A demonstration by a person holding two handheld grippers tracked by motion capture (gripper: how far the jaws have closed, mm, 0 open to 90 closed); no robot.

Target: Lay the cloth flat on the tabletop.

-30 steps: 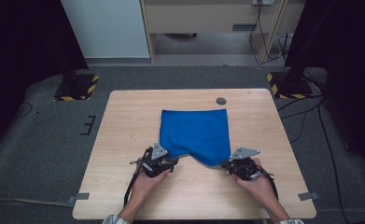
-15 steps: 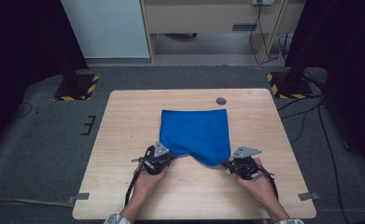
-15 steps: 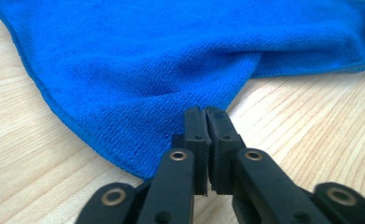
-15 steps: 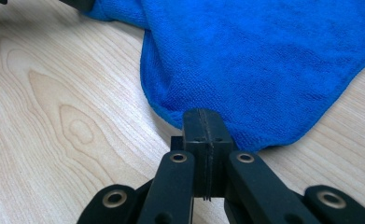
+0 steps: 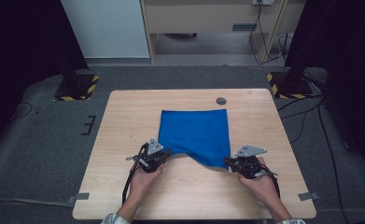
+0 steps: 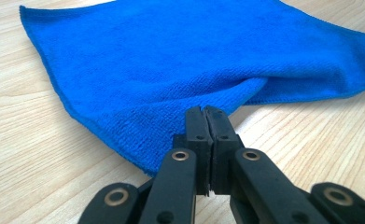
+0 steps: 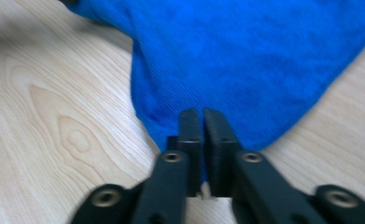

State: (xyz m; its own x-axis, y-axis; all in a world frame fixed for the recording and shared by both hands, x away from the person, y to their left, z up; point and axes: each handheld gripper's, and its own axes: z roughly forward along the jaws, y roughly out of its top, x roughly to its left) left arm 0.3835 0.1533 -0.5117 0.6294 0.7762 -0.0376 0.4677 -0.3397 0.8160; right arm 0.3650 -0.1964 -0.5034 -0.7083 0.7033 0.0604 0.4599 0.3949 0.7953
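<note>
A blue cloth (image 5: pixel 194 130) lies on the wooden table (image 5: pixel 133 116), its far part flat and its two near corners drawn out toward the person. My left gripper (image 5: pixel 167 154) is shut on the near left corner; in the left gripper view its jaws (image 6: pixel 203 114) meet on the cloth's (image 6: pixel 171 60) edge. My right gripper (image 5: pixel 228 162) holds the near right corner. Its jaws (image 7: pixel 202 116) have just been opening a little, with only a thin gap and the cloth (image 7: pixel 245 56) still pinched between them.
A small dark round grommet (image 5: pixel 221 101) sits in the table top behind the cloth. Two stand bases with yellow-black stripes (image 5: pixel 77 88) (image 5: pixel 287 86) stand on the grey floor beyond the far corners. Cables (image 5: pixel 311 121) trail on the floor at the right.
</note>
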